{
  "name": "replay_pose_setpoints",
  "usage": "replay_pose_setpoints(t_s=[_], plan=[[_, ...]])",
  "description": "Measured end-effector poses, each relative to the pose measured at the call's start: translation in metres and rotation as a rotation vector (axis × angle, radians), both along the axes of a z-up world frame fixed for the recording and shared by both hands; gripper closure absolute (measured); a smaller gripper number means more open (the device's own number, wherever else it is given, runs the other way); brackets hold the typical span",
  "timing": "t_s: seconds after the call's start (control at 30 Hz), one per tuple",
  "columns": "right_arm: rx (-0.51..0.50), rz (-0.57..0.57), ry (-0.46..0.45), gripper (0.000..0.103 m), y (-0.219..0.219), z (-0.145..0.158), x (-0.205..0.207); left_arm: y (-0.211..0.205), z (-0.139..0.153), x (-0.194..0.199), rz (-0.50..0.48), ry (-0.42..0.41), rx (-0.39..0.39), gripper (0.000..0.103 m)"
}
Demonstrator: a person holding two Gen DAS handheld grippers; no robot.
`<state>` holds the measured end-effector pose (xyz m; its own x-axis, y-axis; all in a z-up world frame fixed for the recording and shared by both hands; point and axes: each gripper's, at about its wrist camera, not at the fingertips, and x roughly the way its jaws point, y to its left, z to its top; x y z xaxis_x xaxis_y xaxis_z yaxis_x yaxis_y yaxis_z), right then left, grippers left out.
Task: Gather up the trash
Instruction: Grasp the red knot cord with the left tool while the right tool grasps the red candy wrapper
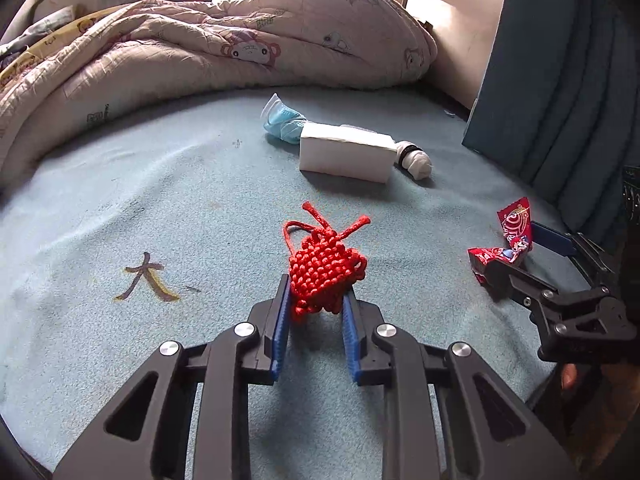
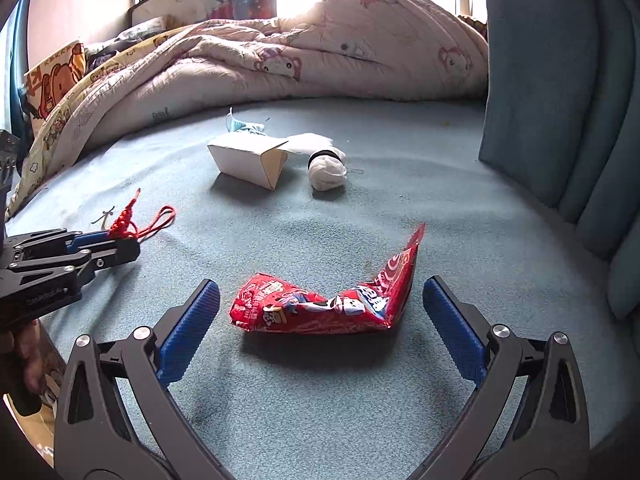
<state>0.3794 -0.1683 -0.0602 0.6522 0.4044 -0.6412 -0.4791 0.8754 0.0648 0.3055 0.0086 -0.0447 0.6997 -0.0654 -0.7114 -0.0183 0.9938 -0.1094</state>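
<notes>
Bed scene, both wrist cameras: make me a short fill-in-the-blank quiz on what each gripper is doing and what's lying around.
1. The left gripper is shut on a knotted cord ornament coloured ____.
2. The right gripper is ____ around the snack wrapper.
3. Behind the white box lies a crumpled face mask coloured ____.

Missing words: red; open; blue
</notes>
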Motion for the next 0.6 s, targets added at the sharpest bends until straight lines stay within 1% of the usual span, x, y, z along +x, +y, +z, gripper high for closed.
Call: replay_pose_setpoints(t_s=[0.1, 0.17, 0.27, 0.33, 0.43, 0.47, 0.53, 0.6], plan=[[-0.025, -0.021, -0.006, 0.006, 0.004, -0.002, 0.002, 0.007, 0.002, -0.01, 0.005, -0.005, -0.007, 0.081], [-0.054, -0.024, 0.023, 0.021, 0.007, -0.005, 0.007, 0.01, 0.002, -0.016, 0.006, -0.006, -0.01, 0.081], [-0.055, -0.008, 0.043, 0.027, 0.006, -0.006, 0.007, 0.011, 0.004, -0.026, 0.003, -0.015, -0.009, 0.082], [-0.041, 0.008, 0.032, 0.041, 0.004, -0.004, 0.002, 0.011, 0.007, -0.033, 0.0, -0.023, -0.012, 0.082], [-0.014, 0.006, 0.007, 0.042, -0.001, 0.002, -0.013, 0.011, 0.011, -0.046, -0.004, -0.033, -0.015, 0.082], [-0.012, 0.007, 0.003, 0.042, -0.002, 0.004, -0.018, 0.012, 0.013, -0.051, -0.005, -0.037, -0.016, 0.082], [-0.018, 0.014, 0.003, 0.046, -0.002, 0.007, -0.026, 0.012, 0.016, -0.06, -0.006, -0.041, -0.013, 0.082], [-0.013, 0.017, -0.001, 0.047, -0.004, 0.011, -0.035, 0.013, 0.02, -0.07, -0.005, -0.047, -0.013, 0.082]])
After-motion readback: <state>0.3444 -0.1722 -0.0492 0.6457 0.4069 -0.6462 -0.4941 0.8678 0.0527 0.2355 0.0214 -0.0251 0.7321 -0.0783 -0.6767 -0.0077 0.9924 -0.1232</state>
